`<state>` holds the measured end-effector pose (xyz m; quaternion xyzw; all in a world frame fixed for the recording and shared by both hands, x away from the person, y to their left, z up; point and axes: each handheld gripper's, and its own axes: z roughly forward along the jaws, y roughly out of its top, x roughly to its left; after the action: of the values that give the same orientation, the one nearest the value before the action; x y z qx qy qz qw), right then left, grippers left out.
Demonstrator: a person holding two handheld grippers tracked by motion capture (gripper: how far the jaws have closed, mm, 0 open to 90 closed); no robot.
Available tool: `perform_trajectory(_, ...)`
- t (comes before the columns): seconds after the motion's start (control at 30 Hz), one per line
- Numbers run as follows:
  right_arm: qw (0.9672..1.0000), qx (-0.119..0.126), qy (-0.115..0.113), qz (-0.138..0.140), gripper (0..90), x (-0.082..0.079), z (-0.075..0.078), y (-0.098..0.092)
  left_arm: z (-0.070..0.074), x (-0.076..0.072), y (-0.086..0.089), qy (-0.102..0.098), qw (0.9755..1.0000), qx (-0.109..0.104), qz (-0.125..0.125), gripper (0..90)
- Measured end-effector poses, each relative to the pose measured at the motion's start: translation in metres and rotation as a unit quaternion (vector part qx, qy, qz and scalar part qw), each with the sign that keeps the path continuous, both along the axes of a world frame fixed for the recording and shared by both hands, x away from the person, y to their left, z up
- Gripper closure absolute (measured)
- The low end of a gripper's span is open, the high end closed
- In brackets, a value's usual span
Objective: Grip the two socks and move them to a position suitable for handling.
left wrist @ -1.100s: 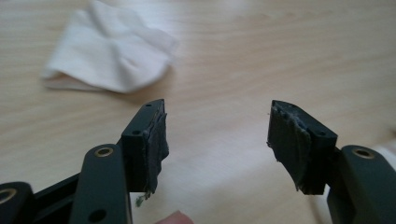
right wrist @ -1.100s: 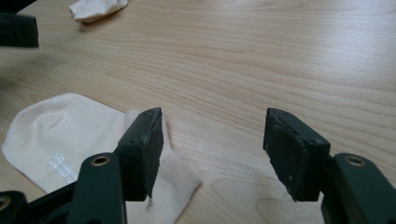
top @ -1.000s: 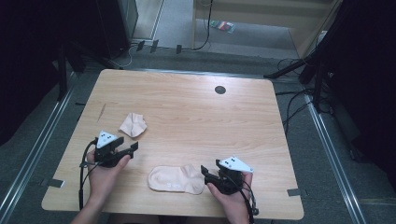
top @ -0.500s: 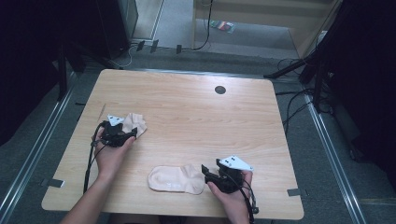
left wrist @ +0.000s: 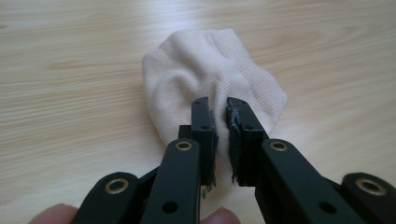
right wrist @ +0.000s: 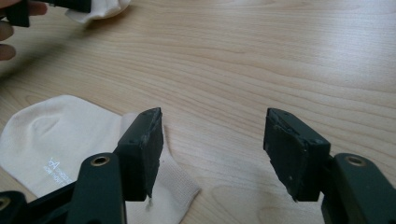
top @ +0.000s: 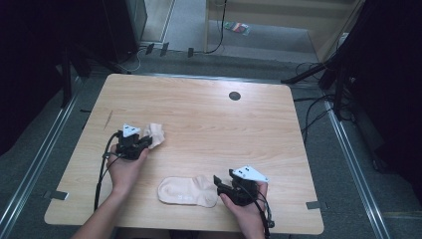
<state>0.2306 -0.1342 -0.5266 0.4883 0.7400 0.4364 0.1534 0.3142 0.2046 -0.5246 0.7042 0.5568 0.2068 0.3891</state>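
High view: left gripper (top: 145, 142) has moved fwd since 0.5 s ago, jaws now pinched on crumpled sock (top: 155, 133) at table's left. Right gripper (top: 221, 183), jaws wide apart, stays at the cuff of flat sock (top: 187, 191) near front edge. Light wood table (top: 209, 124) w/ black grommet (top: 234, 95); grey floor, cables behind.

High view overhead facing forward, gripper views close, sharing table (top: 209, 119)

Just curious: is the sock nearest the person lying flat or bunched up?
Flat. The near sock lies spread on the table, its cuff beside the open right gripper.
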Motion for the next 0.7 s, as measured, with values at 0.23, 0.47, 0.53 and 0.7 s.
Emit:
perform_trajectory(0.23,1.0,-0.004,0.003,0.002,39.2,0.001,-0.002,0.004,-0.002,-0.026,-0.062,0.018,0.9987,-0.018,-0.045,82.7)
perform_trajectory(0.47,1.0,-0.004,-0.001,-0.003,40.4,0.001,-0.002,0.002,0.0,-0.035,-0.071,0.01,0.9967,-0.04,-0.07,49.4)
perform_trajectory(0.53,1.0,-0.001,-0.001,-0.005,41.7,0.001,-0.002,0.003,0.003,-0.038,-0.059,0.004,0.9965,-0.053,-0.065,46.4)
perform_trajectory(0.7,0.9997,0.021,-0.002,0.014,49.5,0.009,0.008,0.015,0.0,-0.049,-0.014,-0.027,0.9976,-0.052,-0.036,41.7)
